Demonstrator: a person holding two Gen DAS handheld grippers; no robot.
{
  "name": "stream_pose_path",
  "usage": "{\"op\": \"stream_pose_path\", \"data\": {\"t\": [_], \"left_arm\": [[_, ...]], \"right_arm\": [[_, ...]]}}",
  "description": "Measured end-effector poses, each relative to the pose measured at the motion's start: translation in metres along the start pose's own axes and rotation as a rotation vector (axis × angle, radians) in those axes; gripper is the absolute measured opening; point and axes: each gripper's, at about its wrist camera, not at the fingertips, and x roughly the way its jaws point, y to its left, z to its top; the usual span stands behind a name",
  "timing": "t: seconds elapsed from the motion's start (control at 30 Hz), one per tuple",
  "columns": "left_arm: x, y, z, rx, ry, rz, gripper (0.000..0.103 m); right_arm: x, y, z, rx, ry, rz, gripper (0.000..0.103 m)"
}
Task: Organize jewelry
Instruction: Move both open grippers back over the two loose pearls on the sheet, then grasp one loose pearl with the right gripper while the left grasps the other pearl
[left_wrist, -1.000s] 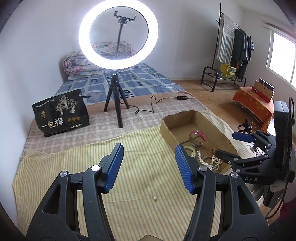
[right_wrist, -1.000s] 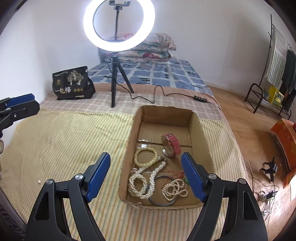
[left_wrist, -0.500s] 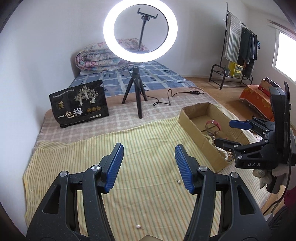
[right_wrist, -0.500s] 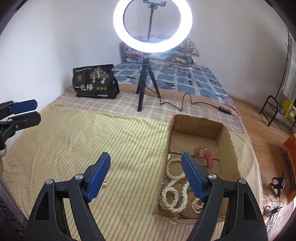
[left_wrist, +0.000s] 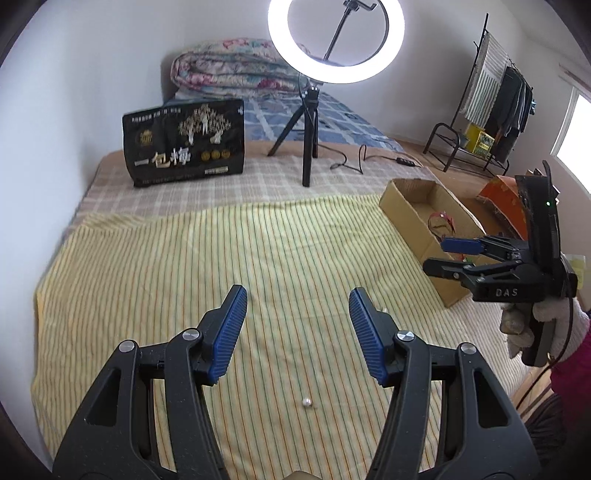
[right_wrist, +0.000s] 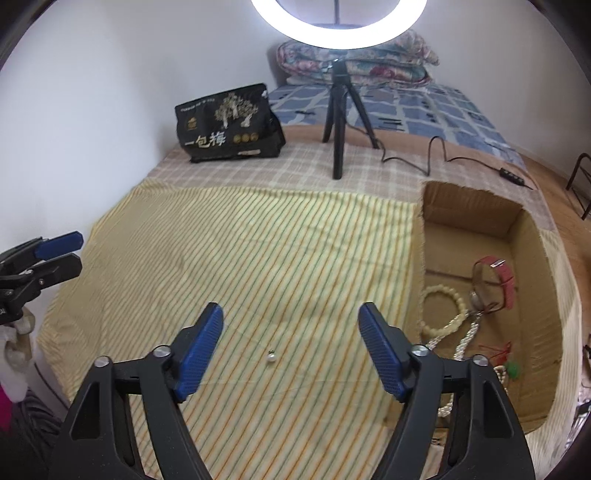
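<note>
A small white pearl earring (right_wrist: 272, 357) lies loose on the yellow striped cloth (right_wrist: 258, 258). In the left wrist view a pearl (left_wrist: 306, 401) lies low between my left fingers, and another small white piece (left_wrist: 383, 309) shows by the right finger. My left gripper (left_wrist: 297, 317) is open and empty above the cloth. My right gripper (right_wrist: 290, 332) is open and empty, with the pearl just ahead between its fingers. The cardboard box (right_wrist: 532, 236) at the right holds pearl necklaces (right_wrist: 469, 332), a bead bracelet (right_wrist: 443, 295) and a pink watch (right_wrist: 498, 277).
A ring light on a black tripod (left_wrist: 308, 147) stands behind the cloth, its cable (right_wrist: 436, 155) running right. A black bag (left_wrist: 184, 142) leans at the back left. Folded quilts (left_wrist: 229, 70) lie at the wall. A clothes rack (left_wrist: 491, 103) stands at the far right.
Both grippers have swung left, away from the box and over the striped cloth. The loose pearl now lies between my right gripper's fingers. Both stay open.
</note>
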Motion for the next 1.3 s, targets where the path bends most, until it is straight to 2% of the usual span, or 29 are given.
{"op": "stream_pose_path", "data": {"t": [0.1, 0.2, 0.3, 0.4, 0.57, 0.67, 0.77, 0.83, 1.0, 1.1, 1.3], "left_arm": [[0.003, 0.003, -0.019, -0.006, 0.033, -0.019, 0.059], [0.009, 0.002, -0.038, -0.017, 0.078, -0.037, 0.059], [0.017, -0.001, -0.057, -0.027, 0.11, -0.044, 0.059], [0.025, -0.008, -0.074, -0.021, 0.14, -0.045, 0.055], [0.037, -0.022, -0.094, 0.039, 0.173, -0.032, 0.053], [0.041, -0.027, -0.099, 0.074, 0.176, -0.014, 0.052], [0.045, -0.027, -0.1, 0.086, 0.178, -0.008, 0.051], [0.048, -0.026, -0.1, 0.09, 0.18, -0.002, 0.045], [0.053, -0.028, -0.1, 0.116, 0.183, 0.001, 0.045], [0.058, -0.026, -0.101, 0.12, 0.193, 0.001, 0.039], [0.066, -0.025, -0.101, 0.126, 0.202, 0.006, 0.039]], "right_arm": [[0.008, 0.005, -0.012, -0.02, 0.022, 0.018, 0.06], [0.019, 0.009, -0.024, -0.044, 0.052, 0.039, 0.047], [0.026, 0.013, -0.033, -0.063, 0.066, 0.04, 0.045], [0.033, 0.019, -0.04, -0.087, 0.082, 0.056, 0.037], [0.041, 0.028, -0.049, -0.149, 0.099, 0.031, 0.036], [0.047, 0.028, -0.053, -0.169, 0.112, 0.012, 0.031], [0.05, 0.029, -0.054, -0.195, 0.113, -0.001, 0.03], [0.053, 0.03, -0.053, -0.202, 0.118, -0.002, 0.03], [0.062, 0.03, -0.053, -0.207, 0.129, -0.004, 0.03], [0.064, 0.03, -0.053, -0.208, 0.136, -0.004, 0.029], [0.066, 0.028, -0.052, -0.196, 0.135, 0.004, 0.028]]}}
